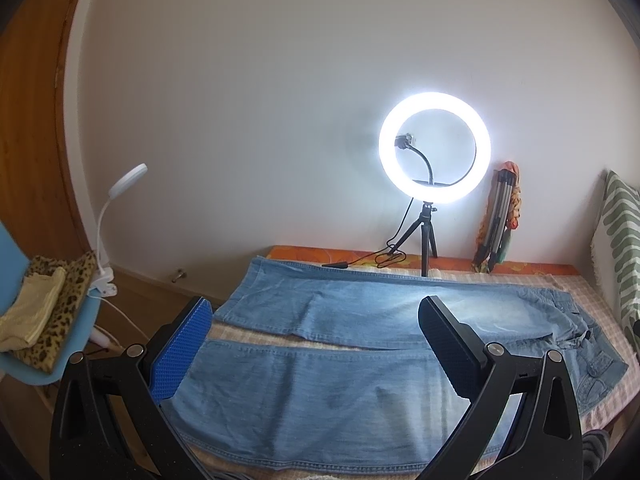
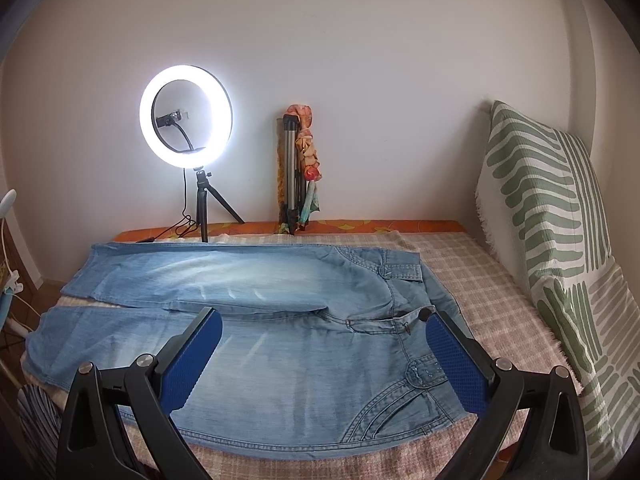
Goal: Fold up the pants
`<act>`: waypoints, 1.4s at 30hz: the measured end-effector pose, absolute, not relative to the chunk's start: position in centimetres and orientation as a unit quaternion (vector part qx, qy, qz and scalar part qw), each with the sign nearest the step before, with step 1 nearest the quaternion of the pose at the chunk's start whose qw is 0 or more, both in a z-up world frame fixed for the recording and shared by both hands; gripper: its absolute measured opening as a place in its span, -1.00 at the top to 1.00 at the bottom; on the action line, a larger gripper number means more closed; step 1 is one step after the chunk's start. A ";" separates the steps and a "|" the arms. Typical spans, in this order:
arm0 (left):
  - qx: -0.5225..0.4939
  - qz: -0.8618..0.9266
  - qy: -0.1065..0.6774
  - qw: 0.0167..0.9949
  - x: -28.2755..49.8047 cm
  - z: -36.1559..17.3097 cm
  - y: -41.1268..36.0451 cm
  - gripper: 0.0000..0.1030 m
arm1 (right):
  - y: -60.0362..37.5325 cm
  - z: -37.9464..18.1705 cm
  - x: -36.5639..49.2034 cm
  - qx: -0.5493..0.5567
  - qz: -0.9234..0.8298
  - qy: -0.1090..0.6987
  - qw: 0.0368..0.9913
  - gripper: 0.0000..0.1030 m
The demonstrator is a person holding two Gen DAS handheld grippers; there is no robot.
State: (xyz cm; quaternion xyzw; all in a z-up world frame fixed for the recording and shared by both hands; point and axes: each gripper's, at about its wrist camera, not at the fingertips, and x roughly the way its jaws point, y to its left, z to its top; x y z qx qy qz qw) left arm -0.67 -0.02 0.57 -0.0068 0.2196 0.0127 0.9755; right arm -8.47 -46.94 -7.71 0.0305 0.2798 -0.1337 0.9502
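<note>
Light-blue denim pants (image 2: 248,320) lie flat and unfolded on the checked bedspread (image 2: 480,280), in front of the glowing ring light (image 2: 186,122). Left gripper (image 1: 316,344) and right gripper (image 2: 324,354) hover above, jaws apart, empty.

I see the light blue denim pants (image 2: 248,320) lying flat on the pink-and-cream checked cloth bed cover (image 2: 460,256), legs pointing left, waistband to the right. Behind them, by the wall, the lit white ring light on its black tripod (image 2: 186,122) stands on the bed, with a folded silver tripod wrapped in patterned cloth (image 2: 298,168) to its right. At the far right a green-and-white striped pillow (image 2: 560,240) leans upright. Left of the bed, a pale blue plastic chair (image 1: 72,352) bears folded leopard-print fabric (image 1: 56,320) and a clipped-on white gooseneck lamp (image 1: 116,216).
</note>
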 end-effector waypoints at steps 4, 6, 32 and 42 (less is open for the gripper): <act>-0.006 0.013 0.219 0.976 -0.7 0.6 0.0 -1.00 | -46.9 -7.7 -8.5 0.029 -0.133 0.280 0.950 -1.00; -0.004 0.013 0.217 0.976 -0.8 0.6 0.0 -1.00 | -46.9 -7.7 -8.5 0.030 -0.132 0.279 0.951 -1.00; -0.001 0.012 0.214 0.977 -0.9 0.2 -0.4 -0.99 | -46.5 -7.7 -8.2 0.030 -0.129 0.280 0.951 -1.00; 0.005 0.013 0.211 0.977 -0.7 0.2 -0.6 -0.99 | -46.6 -7.9 -8.0 0.033 -0.132 0.283 0.949 -0.99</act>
